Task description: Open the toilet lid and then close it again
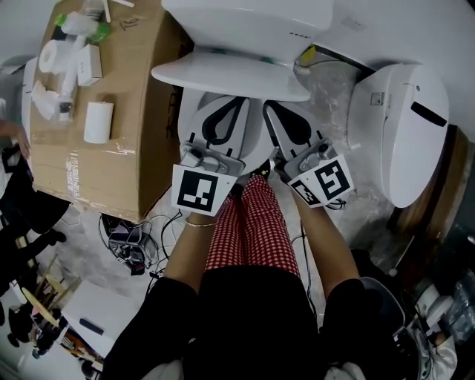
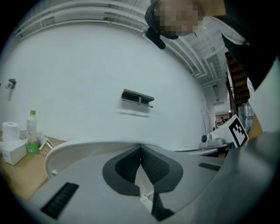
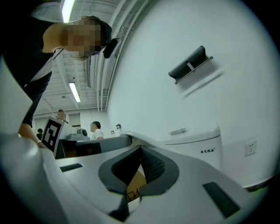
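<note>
While the person is standing squarely in front of the toilet, both grippers are reaching forward side by side to the toilet lid (image 1: 230,74), which is showing as a broad white slab across the upper centre of the head view, just below the tank (image 1: 245,11). The left gripper (image 1: 226,111) and the right gripper (image 1: 286,115) are each holding their jaws pressed together at the tips, with nothing clamped between them. In the head view the tips are disappearing beneath the lid's near edge. In the left gripper view the lid rim (image 2: 78,146) is curving across the frame right at the closed tips, and the right gripper view is showing the same arrangement. The jaws are probably closed so that each pair is acting as one blunt finger under the edge rather than as a clamp. Placing one gripper left of centre and one right of centre is likely sharing the load and keeping the lid from twisting on its hinge. The near edge, farthest from the tank, is offering the most leverage. The lid appears to be part-raised, but whether it is rising or descending cannot be told. A cardboard box (image 1: 141,111) at the left and a second toilet (image 1: 404,126) at the right are standing apart and playing no part.
</note>
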Action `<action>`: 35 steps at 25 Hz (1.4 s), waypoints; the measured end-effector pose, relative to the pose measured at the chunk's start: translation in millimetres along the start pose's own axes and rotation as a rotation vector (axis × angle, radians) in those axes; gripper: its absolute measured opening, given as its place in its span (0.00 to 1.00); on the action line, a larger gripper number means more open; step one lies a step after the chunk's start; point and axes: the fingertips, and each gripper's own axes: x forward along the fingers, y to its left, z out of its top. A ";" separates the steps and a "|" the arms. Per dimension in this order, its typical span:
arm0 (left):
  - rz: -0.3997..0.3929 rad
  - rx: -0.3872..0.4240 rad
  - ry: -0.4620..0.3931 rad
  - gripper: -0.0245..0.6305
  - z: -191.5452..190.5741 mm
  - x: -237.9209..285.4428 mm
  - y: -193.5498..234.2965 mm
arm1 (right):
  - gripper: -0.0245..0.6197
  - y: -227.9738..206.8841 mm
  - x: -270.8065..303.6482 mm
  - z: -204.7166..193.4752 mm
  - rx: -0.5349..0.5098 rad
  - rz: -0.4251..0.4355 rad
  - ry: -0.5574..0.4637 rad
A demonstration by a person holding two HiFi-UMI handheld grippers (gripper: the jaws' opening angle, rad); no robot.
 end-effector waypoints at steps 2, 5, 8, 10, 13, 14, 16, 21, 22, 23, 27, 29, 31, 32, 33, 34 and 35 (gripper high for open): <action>0.008 -0.008 -0.003 0.05 2.2 3.4 1.5 | 0.07 -2.6 1.4 2.4 -0.001 0.002 -0.001; 0.018 -0.012 -0.006 0.05 5.2 7.5 3.6 | 0.07 -6.0 2.8 5.9 -0.005 0.010 -0.004; 0.024 -0.009 -0.012 0.05 8.6 12.3 5.5 | 0.07 -10.4 4.0 9.9 -0.005 0.016 -0.011; 0.027 -0.004 -0.014 0.05 10.7 15.4 7.0 | 0.07 -13.3 4.7 12.7 -0.002 0.015 -0.017; 0.035 -0.004 -0.017 0.05 12.3 19.0 8.9 | 0.07 -17.0 5.1 15.4 -0.003 0.019 -0.022; 0.038 -0.006 -0.020 0.05 12.8 20.1 9.3 | 0.07 -18.3 5.3 16.1 -0.003 0.020 -0.024; 0.041 -0.007 -0.026 0.05 14.2 22.6 10.1 | 0.07 -20.6 5.8 17.3 -0.002 0.021 -0.029; 0.032 0.026 -0.026 0.05 16.5 30.0 13.3 | 0.07 -27.0 10.0 20.8 -0.001 0.009 -0.041; 0.030 0.030 -0.028 0.05 17.2 31.6 13.9 | 0.07 -28.4 10.9 21.6 0.002 0.008 -0.044; 0.027 0.032 -0.030 0.05 18.1 33.2 14.3 | 0.07 -29.7 11.7 22.2 0.005 0.006 -0.047; 0.021 0.032 -0.037 0.05 20.9 38.0 16.7 | 0.07 -33.8 15.9 23.7 0.006 0.001 -0.047; 0.022 0.033 -0.040 0.05 22.4 40.7 18.2 | 0.07 -36.1 17.7 24.9 0.008 -0.002 -0.047; 0.024 0.038 -0.040 0.05 23.6 44.0 19.4 | 0.07 -39.1 19.2 26.0 0.007 -0.004 -0.046; 0.025 0.038 -0.039 0.05 24.2 45.8 19.9 | 0.07 -40.6 20.0 26.8 0.007 -0.005 -0.045; 0.026 0.036 -0.040 0.05 25.0 47.5 20.5 | 0.07 -42.0 20.9 27.7 0.006 -0.005 -0.044; 0.027 0.036 -0.040 0.05 25.7 49.3 21.3 | 0.07 -43.3 21.8 28.5 0.006 -0.004 -0.044; 0.028 0.037 -0.041 0.05 26.3 51.0 22.1 | 0.07 -44.9 22.8 28.7 0.005 -0.003 -0.042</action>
